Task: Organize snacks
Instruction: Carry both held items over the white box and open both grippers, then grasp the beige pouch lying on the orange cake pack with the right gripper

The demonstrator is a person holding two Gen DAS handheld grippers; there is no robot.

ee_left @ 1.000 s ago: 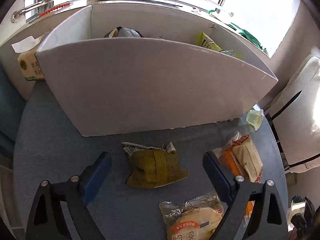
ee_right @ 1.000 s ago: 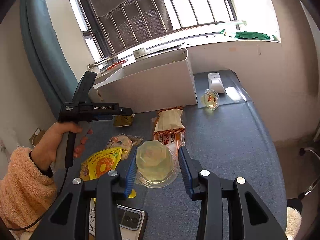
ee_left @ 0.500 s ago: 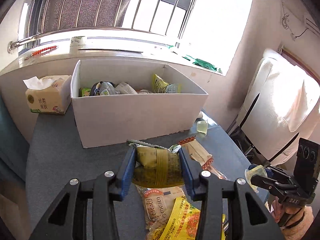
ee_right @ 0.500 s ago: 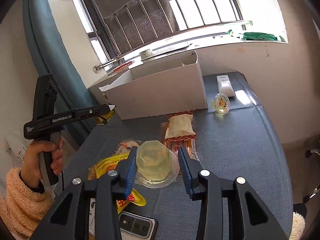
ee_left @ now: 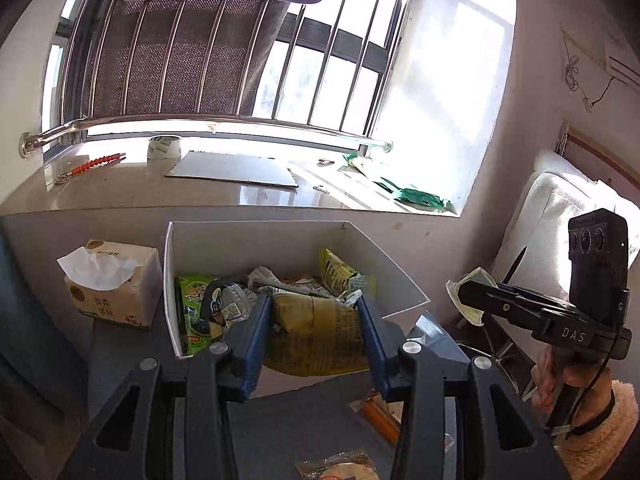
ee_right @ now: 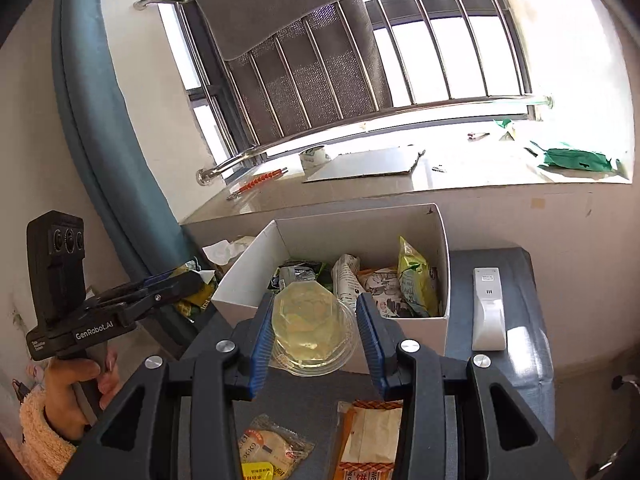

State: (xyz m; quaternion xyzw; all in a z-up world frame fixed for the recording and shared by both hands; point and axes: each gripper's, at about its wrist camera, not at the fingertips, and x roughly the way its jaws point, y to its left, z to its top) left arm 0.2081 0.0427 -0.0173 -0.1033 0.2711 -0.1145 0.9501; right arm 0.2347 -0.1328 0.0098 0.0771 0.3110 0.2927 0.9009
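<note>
My left gripper (ee_left: 316,332) is shut on a dull yellow snack packet (ee_left: 316,340), held in the air in front of the white box (ee_left: 400,276). My right gripper (ee_right: 316,332) is shut on a clear plastic jelly cup (ee_right: 310,332), raised before the same white box (ee_right: 436,248). Several snack bags lie inside the box, among them a yellow-green bag (ee_right: 414,280) and a green packet (ee_left: 192,300). The left view shows the right gripper (ee_left: 476,300) at the right edge with the cup (ee_left: 466,300) in it; the right view shows the left gripper (ee_right: 188,284) at the left with its packet.
A tissue pack (ee_left: 110,284) stands left of the box. A white remote (ee_right: 488,308) lies on the grey table (ee_right: 524,280) right of it. Loose snack packets (ee_right: 372,440) lie on the table near me. A windowsill (ee_left: 240,184) runs behind the box, a white chair (ee_left: 552,208) at the right.
The left gripper shut on the yellow packet and lifted it from the table up to the box. The right gripper carried the jelly cup up and toward the box.
</note>
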